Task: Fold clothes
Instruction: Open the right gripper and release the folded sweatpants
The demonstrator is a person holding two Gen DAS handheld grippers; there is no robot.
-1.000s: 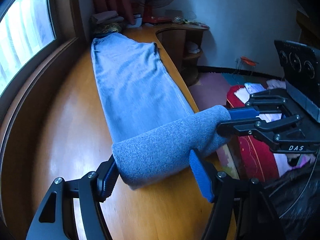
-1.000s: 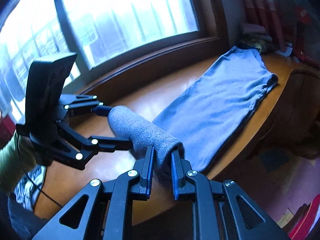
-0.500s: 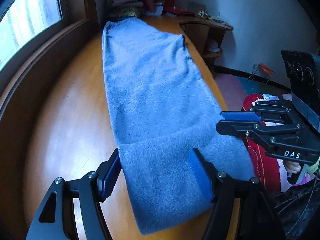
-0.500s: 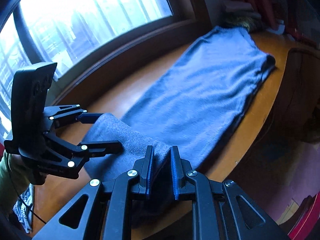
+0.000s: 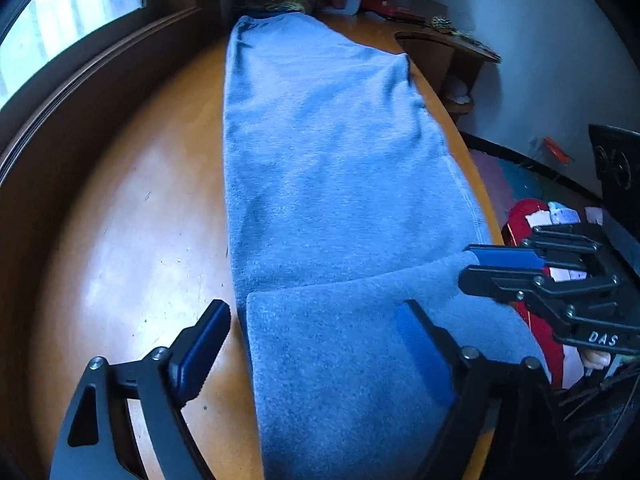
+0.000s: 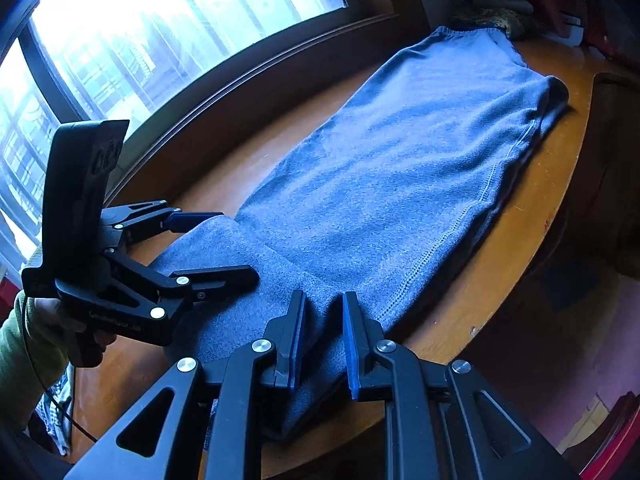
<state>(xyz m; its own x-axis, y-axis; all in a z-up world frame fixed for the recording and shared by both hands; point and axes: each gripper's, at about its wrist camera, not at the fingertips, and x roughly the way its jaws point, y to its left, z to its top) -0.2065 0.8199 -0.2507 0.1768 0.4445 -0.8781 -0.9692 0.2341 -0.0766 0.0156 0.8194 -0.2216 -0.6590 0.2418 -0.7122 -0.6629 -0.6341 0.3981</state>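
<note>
We are laying the long blue fleece garment [image 5: 332, 168] flat along the glossy orange-brown wooden tabletop [image 5: 132, 216], its near end folded back over itself. Our left tongs [image 5: 312, 344] are opening, fingers straddling the fold's corner without pressing it, while our right tongs [image 6: 323, 336] are pinching the folded edge nearest the tabletop's rim

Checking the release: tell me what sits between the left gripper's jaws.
In the left wrist view, the folded-over flap of the blue garment lies between the left gripper jaws, which are opening and no longer press it; bare wooden table shows beside its edge.
</note>
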